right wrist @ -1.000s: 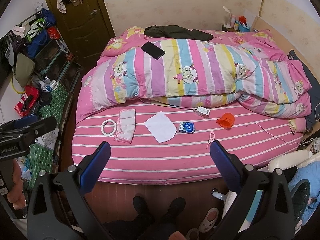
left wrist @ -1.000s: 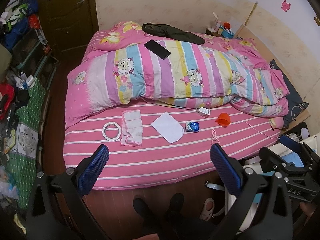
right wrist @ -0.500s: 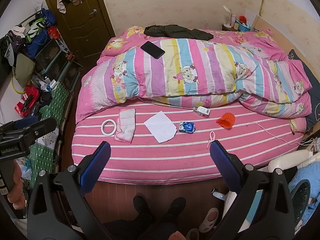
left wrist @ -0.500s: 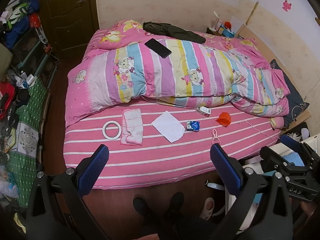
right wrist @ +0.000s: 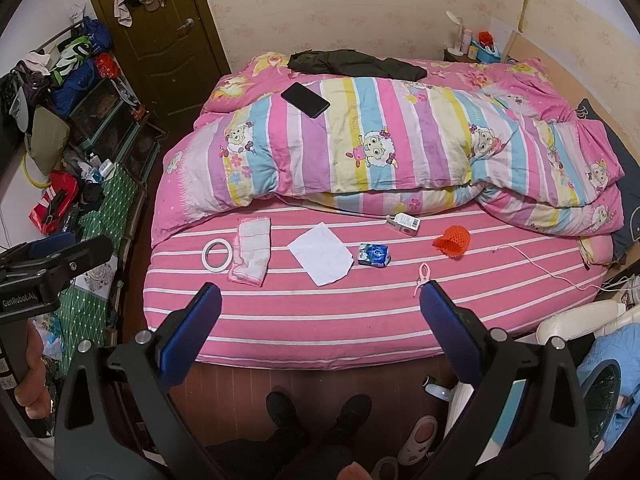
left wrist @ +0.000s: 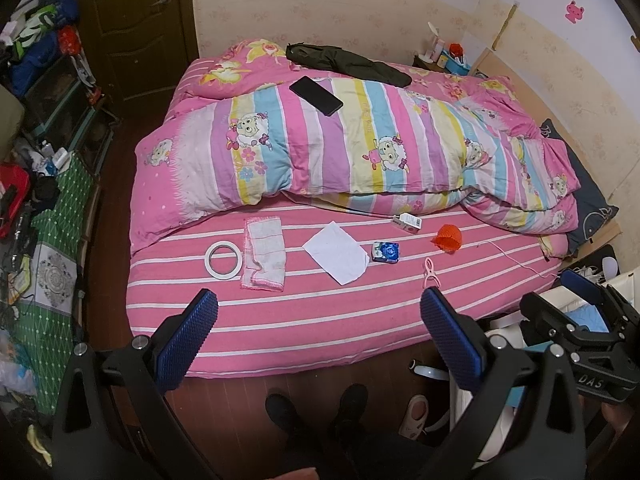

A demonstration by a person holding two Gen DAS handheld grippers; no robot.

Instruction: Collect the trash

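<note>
Nothing of the collecting looks done yet, as far as we can judge: every scrap lies on the pink bedsheet with white stripes (left wrist: 320, 316), and both tools hang above the floor short of the bed. We hold the left gripper (left wrist: 319, 316) with its blue-padded jaws spread wide and empty, and the right gripper (right wrist: 320, 308) the same, wide apart with nothing between them.

Ahead of our left jaws, the likely trash lies in a loose row across the sheet. Beyond the gap, a little left of centre, sits the flat white sheet of paper (left wrist: 337, 252). Just right of it rests the small blue foil packet (left wrist: 385, 251); farther ahead and right lie the small white carton with a barcode (left wrist: 407, 223) and the crumpled orange mesh net (left wrist: 447, 237). Straight beyond the right-hand pad lies the pink plastic clip (left wrist: 429, 269). Ahead of the left-hand pad we see the white ring of tape (left wrist: 224, 259) touching the folded white cloth with pink trim (left wrist: 264, 254); whether those two count as trash we cannot say.

Far beyond the row, the black smartphone (left wrist: 316, 95) rests on the striped cartoon-sheep quilt (left wrist: 360, 148), which we would leave alone.

For containers, a dark round bin (right wrist: 602, 396) shows outside the right-hand jaw in the right view, mostly cut off; we cannot see its contents. All pieces remain to be picked and carried, we reckon.
</note>
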